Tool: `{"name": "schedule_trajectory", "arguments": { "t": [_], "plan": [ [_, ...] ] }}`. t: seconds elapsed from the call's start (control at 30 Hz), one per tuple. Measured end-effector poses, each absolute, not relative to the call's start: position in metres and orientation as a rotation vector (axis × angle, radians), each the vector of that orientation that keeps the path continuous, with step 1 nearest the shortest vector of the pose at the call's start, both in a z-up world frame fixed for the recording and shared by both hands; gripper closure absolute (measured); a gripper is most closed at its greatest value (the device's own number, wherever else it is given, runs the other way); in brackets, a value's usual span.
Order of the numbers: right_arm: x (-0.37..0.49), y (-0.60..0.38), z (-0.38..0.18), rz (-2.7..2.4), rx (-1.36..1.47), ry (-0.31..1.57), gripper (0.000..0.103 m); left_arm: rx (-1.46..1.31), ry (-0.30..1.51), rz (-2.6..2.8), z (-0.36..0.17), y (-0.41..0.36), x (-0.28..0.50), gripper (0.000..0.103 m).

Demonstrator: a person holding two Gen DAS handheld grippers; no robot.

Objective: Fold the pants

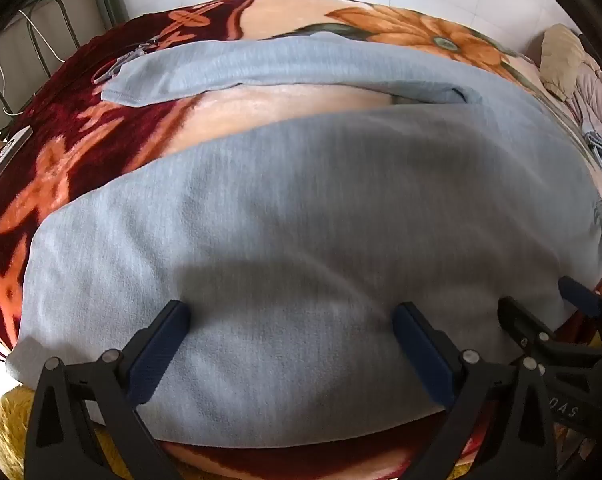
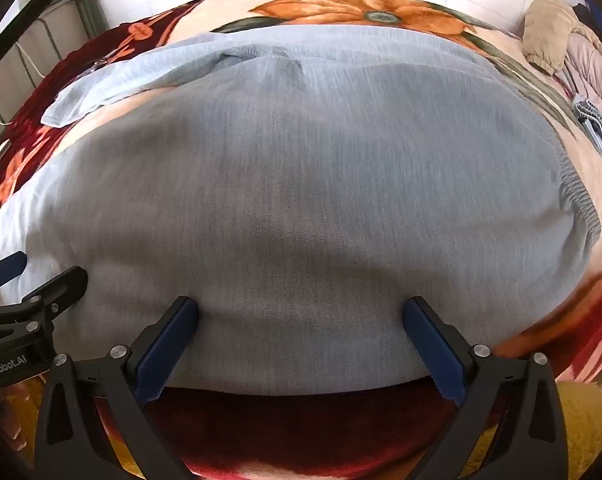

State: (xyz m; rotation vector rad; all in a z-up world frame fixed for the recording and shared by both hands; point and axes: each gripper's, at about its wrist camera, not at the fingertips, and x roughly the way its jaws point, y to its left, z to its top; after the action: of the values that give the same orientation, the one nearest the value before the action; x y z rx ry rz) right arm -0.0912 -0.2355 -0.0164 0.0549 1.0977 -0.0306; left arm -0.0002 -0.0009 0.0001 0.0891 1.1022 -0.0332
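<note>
Lying spread across floral blanket (image 1: 81, 152), grey pants (image 1: 301, 216): near leg broad and flat, far leg (image 1: 261, 68) stretched leftward beyond. Left gripper (image 1: 291, 320) over near edge, jaws wide, nothing pinched. Right gripper (image 2: 301, 316) just beside it to the right, jaws equally wide, over same near hem, empty.

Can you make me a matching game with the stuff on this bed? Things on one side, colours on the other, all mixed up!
Things:
1. pants
2. blanket flower
3. gripper pads
4. fluffy rug

Colours:
A. yellow
B. dark blue
C. light grey-blue
D. orange

Pairs: 1-C, 2-D, 3-B, 4-A
</note>
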Motion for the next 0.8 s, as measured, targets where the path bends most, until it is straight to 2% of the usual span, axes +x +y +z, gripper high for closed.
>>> {"name": "schedule_trajectory", "arguments": {
  "t": [0.8],
  "plan": [
    [-0.0914, -0.2349, -0.0173, -0.029, 0.055, 1.094, 0.0, 0.076, 1.094, -0.042, 0.0018, -0.0001, -0.0001, 0.0]
  ]
}}
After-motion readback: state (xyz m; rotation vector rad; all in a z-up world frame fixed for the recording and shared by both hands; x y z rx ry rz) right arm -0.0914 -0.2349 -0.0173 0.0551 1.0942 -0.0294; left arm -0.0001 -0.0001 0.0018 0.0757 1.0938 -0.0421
